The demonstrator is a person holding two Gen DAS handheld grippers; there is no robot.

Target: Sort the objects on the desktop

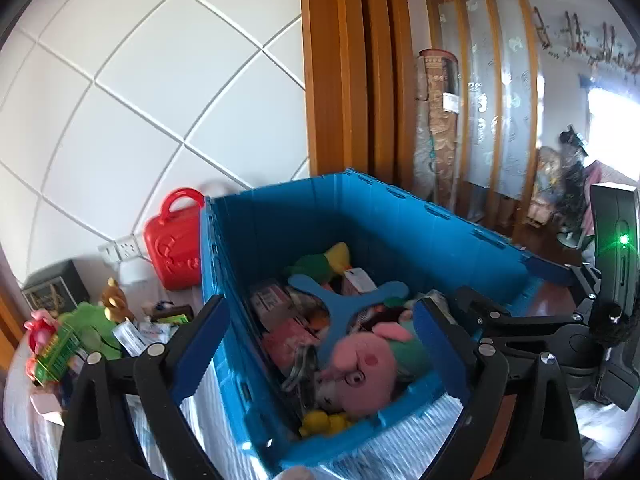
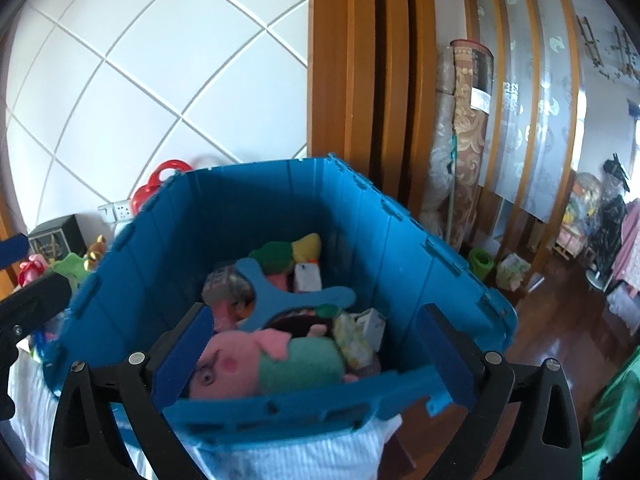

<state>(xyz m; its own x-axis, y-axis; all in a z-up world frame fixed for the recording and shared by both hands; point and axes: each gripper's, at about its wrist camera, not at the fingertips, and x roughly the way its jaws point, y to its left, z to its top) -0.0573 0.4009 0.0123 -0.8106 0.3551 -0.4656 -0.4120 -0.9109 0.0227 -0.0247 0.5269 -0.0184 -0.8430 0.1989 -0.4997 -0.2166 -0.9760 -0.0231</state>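
Note:
A blue crate [image 1: 400, 196] [image 2: 400, 216] stands on a table with a striped white cloth and holds several toys and small boxes. On top lies a pink pig plush [image 1: 360, 364] [image 2: 240, 356] in a green shirt. Behind it sit a blue three-armed flat piece [image 1: 344, 304] [image 2: 280, 296] and a green and yellow plush [image 1: 324, 264] [image 2: 288, 252]. My left gripper [image 1: 320, 304] hangs open over the crate's near left side, holding nothing. My right gripper [image 2: 314, 312] is open above the crate's near rim, also holding nothing.
Left of the crate are a red toy case [image 1: 176, 240], a green plush [image 1: 92, 328], a green box [image 1: 56, 356] and a wall socket [image 1: 124, 248]. A wooden partition and a rolled carpet [image 2: 468, 120] stand behind. The right gripper's body [image 1: 616, 240] shows at the right edge.

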